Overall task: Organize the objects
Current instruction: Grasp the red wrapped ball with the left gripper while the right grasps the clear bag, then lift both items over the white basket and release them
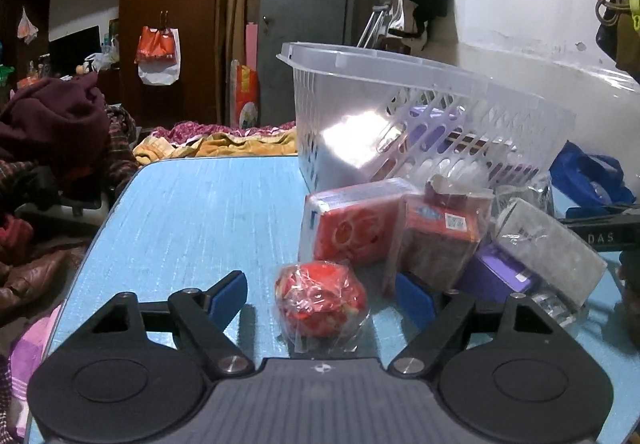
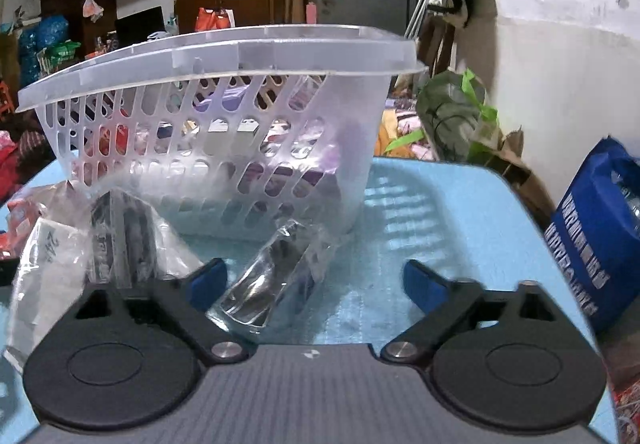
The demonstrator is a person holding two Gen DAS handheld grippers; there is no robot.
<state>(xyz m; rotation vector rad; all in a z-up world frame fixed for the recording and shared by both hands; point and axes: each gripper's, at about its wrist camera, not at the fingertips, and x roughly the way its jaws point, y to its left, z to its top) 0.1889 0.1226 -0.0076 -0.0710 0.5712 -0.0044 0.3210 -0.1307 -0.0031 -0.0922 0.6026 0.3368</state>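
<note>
A clear plastic basket (image 1: 360, 84) stands on the blue table (image 1: 200, 212) and holds several packets. My left gripper (image 1: 322, 296) is open, its jaws either side of a red ball wrapped in clear plastic (image 1: 320, 296) that lies on the table. Behind the ball are an orange-red packet (image 1: 348, 232), a red box (image 1: 436, 240), a purple packet (image 1: 496, 276) and a grey packet (image 1: 552, 244). My right gripper (image 2: 316, 284) is open just in front of the basket (image 2: 224, 148), with a clear-wrapped dark item (image 2: 272, 280) between its jaws, touching neither.
Clothes (image 1: 52, 124) are piled left of the table. A blue bag (image 2: 596, 228) stands at the table's right edge. More clear-wrapped packets (image 2: 80, 244) lie left of my right gripper. A white wall (image 2: 560, 64) is behind.
</note>
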